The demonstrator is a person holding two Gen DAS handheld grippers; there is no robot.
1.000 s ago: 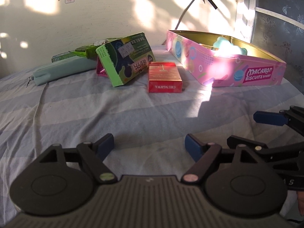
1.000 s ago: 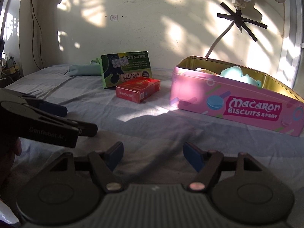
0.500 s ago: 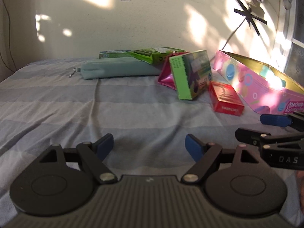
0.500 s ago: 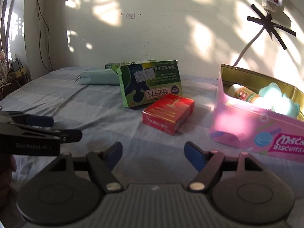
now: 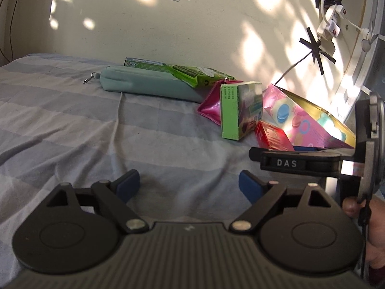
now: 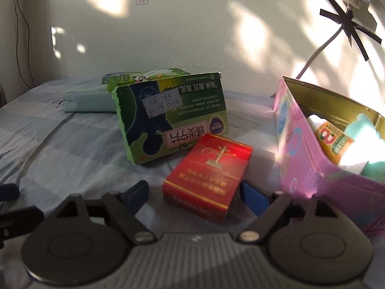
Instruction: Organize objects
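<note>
Both grippers gaped, empty. Right gripper (image 6: 193, 193) straddled red cigarette pack (image 6: 208, 177), likely bound for pink biscuit tin (image 6: 310, 159). Left gripper (image 5: 189, 183) idle over striped sheet (image 5: 72, 130).

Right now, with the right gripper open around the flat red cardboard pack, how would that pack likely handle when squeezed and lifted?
The flat red cardboard pack looks rigid with straight edges, so it probably keeps its shape under a light squeeze. It seems small and likely light. Its glossy faces may slip between the right gripper pads. Lying flat on the striped bedsheet, it shouldn't roll.
</note>
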